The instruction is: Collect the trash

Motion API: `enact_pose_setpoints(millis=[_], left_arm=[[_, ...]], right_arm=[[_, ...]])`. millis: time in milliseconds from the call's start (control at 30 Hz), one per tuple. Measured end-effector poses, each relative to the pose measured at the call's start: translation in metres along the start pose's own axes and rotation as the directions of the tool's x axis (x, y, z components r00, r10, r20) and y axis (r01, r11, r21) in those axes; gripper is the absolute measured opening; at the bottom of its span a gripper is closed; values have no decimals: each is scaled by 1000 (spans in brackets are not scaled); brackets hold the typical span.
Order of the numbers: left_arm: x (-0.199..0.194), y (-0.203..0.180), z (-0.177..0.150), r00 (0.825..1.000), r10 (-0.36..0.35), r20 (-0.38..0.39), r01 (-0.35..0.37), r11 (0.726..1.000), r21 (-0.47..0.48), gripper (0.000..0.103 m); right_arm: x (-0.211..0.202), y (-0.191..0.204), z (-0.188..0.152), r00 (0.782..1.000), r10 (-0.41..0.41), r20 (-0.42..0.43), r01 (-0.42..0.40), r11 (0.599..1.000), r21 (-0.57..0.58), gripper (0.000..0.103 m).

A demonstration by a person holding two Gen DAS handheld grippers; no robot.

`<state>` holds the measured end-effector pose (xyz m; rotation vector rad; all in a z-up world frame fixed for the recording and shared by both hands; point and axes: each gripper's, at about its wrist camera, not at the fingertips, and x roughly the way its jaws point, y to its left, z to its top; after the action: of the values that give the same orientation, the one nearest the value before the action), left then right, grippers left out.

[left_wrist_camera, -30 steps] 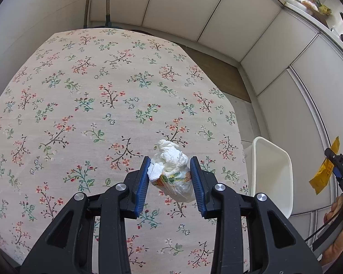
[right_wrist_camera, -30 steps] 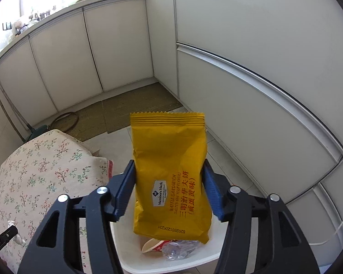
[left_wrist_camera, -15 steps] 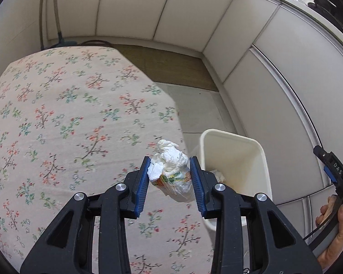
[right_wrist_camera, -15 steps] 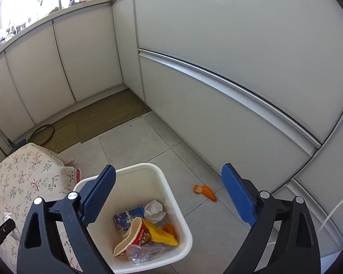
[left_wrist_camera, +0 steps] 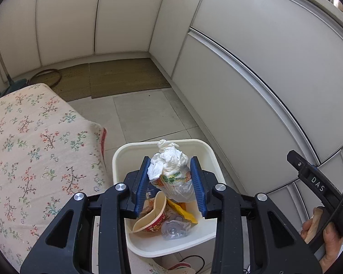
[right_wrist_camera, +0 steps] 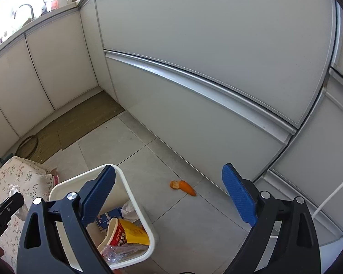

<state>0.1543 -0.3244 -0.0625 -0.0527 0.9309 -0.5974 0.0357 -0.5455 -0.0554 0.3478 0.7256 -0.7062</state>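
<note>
left tongs point(left_wrist_camera: 169, 182) grip tissue wad point(left_wrist_camera: 169, 169) (above bin point(left_wrist_camera: 208, 239)) | right tongs point(right_wrist_camera: 169, 196) agape

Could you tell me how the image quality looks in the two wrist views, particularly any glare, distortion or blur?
Left wrist view: sharp, evenly lit; fisheye bends the cabinet rail into an arc, and dark corners frame the picture; the crumpled wrapper in the left gripper is crisp. Right wrist view: the window at upper left is blown out white; the bin and carrot piece stay clear.
</note>
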Motion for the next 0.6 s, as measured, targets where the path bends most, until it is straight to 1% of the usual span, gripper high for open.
enact_pose_setpoints(millis=[100,167,233,333,467,567,600], left_arm=[[11,-12,3,999,-28,-27,28,999,25,35],[16,-17,3,999,-33,-37,34,999,31,38],[19,-22,3,999,-31,-41,33,998,48,50],[16,-27,1,1000,-12,-25,14,997,78,62],[5,-25,-2,1000,14,1,-14,995,102,72],[-15,-20,-6,997,54,47,-59,991,116,80],[-23,-18,-7,995,69,65,-77,990,121,85]], right_arm=[[1,-8,-1,1000,-9,-4,9,1000,12,92],[1,-13,-2,1000,-14,-3,14,1000,12,92],[0,-16,-3,1000,-16,-3,16,1000,13,92],[-4,-17,-4,1000,-11,2,11,1000,15,92],[-6,-9,-2,1000,1,2,-1,1000,-3,92],[-17,-1,-2,1000,12,19,-11,1000,-19,92],[-21,3,-2,1000,15,26,-14,1000,-25,92]])
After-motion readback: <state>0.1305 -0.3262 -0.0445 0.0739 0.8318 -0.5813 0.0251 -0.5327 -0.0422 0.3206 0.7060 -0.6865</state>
